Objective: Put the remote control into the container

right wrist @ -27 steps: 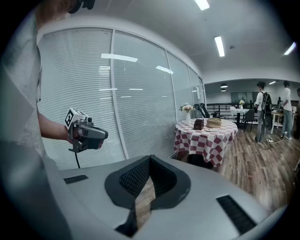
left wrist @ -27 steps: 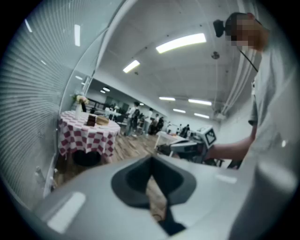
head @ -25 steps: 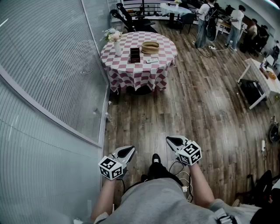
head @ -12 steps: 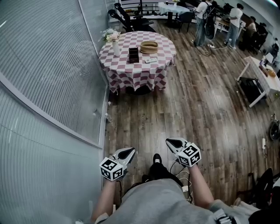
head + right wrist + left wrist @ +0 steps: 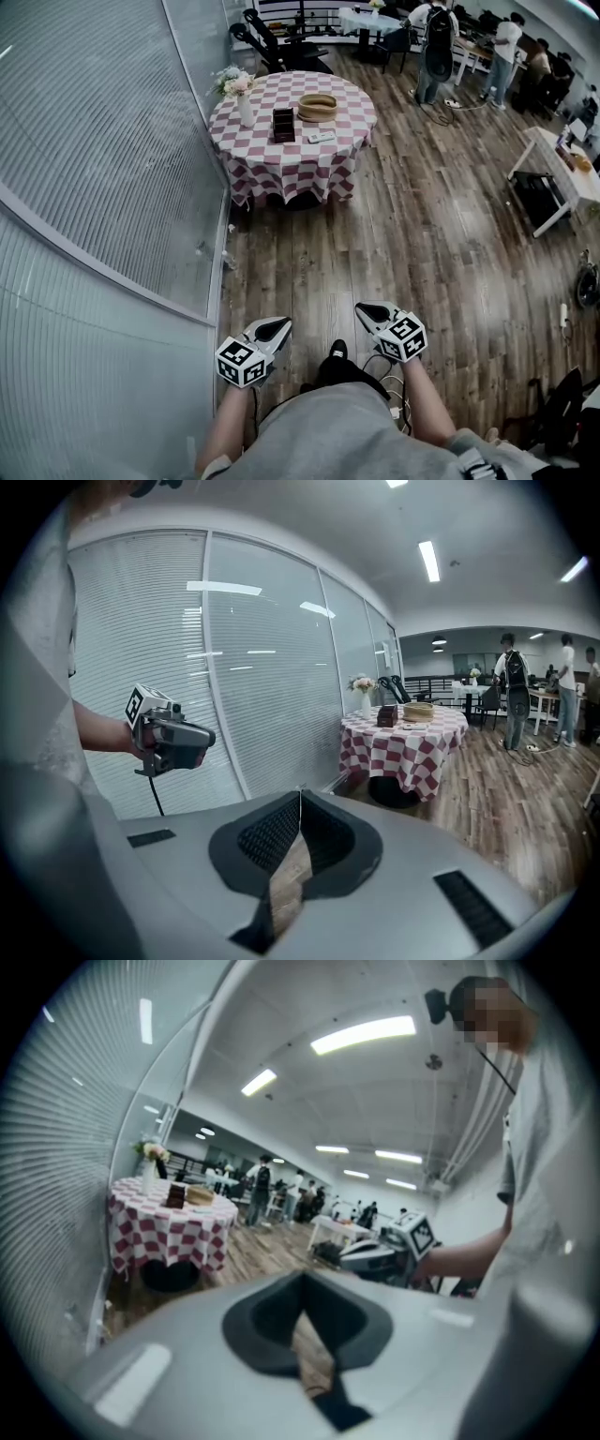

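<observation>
left tool (image 5: pixel 278 323), right tool (image 5: pixel 367 309) closed, empty; table (image 5: pixel 292 159) far ahead, remote (image 5: pixel 322 137) perhaps atop

1. On the round surface (image 5: pixel 349 114), the small pale thing (image 5: pixel 322 137) near its front edge is too small to confirm as a remote control.
2. The insides of the dark box (image 5: pixel 283 123) and the round basket (image 5: pixel 317 106) cannot be made out.
3. The checked cloth (image 5: pixel 281 173) hides the surface's legs.
4. The person's grey torso (image 5: pixel 328 436) is cut off by the bottom edge and covers the legs; only one shoe (image 5: pixel 336 352) shows.
5. The left gripper view is blurred.
</observation>
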`<state>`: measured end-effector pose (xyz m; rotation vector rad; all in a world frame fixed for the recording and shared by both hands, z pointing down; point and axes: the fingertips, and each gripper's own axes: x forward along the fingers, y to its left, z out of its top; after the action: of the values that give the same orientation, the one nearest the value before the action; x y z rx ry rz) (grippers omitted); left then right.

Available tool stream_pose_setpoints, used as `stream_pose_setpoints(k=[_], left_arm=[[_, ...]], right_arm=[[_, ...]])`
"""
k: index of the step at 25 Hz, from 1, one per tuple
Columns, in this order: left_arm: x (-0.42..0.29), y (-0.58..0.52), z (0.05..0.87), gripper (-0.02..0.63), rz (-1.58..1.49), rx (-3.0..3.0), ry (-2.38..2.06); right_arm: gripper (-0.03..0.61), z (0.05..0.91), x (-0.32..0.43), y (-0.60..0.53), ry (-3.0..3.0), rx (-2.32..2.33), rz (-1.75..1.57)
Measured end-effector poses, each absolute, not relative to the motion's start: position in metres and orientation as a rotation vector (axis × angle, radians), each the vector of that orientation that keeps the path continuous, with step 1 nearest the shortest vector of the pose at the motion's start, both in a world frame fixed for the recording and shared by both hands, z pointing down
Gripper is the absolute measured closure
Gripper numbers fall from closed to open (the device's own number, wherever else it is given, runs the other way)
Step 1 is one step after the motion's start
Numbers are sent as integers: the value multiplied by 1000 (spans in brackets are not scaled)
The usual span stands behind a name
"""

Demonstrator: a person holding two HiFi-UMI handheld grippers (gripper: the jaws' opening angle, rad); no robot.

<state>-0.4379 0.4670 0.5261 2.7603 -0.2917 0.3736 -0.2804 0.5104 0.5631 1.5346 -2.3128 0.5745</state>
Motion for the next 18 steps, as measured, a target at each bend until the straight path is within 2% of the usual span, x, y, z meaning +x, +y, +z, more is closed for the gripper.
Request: stream_pose_setpoints(k=[18], left_arm=[[-350, 400, 529, 614, 392, 2717, -352]], right_arm=[[560, 563, -220, 413, -2397, 1385, 561]])
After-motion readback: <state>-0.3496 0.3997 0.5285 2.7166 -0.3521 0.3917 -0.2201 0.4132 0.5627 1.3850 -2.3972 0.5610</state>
